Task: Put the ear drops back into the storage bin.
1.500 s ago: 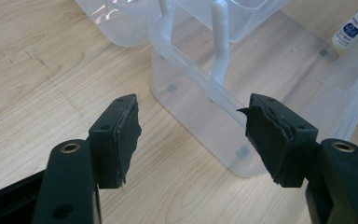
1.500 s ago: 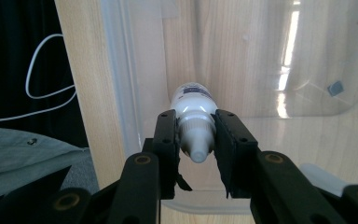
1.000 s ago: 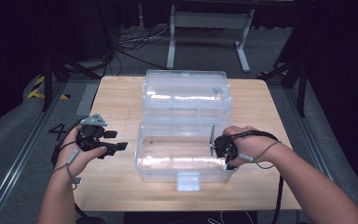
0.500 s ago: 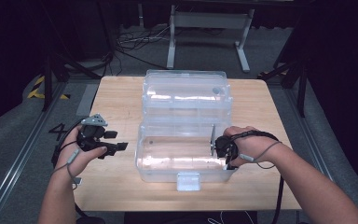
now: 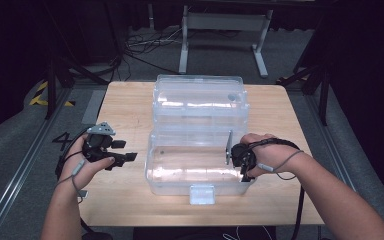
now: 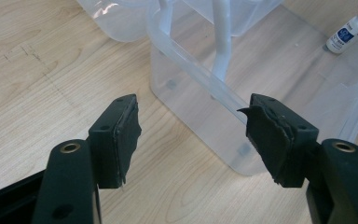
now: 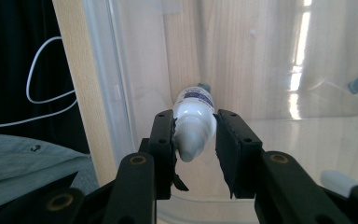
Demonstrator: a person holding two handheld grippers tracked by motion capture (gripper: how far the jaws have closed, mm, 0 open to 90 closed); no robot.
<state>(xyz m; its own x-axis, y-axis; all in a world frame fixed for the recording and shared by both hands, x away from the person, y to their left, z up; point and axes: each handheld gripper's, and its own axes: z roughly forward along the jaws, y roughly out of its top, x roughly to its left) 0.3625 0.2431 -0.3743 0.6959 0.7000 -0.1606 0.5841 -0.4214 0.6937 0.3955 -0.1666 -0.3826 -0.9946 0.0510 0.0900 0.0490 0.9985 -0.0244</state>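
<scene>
Near edge: our right gripper sits at the right end of the clear box, fingers either side of a small white bottle. They've just been opening. The left pad touches the bottle; there's a thin gap at the right pad, so we read no squeeze. The bottle is inside the box's front tub, lying near its near wall, cap pointing away from the gripper, blue label up.

In the high view the right gripper is down in that tub at the right end, with a grey plate upright beside it.

Our left gripper hangs over bare worktop just left of the box, apart from it. Its fingers are spread wide with nothing between them, pointing at the box corner. Its view also catches the bottle at the far end of the tub.

Further back, the box's open lid lies flat on the worktop behind the tub.
</scene>
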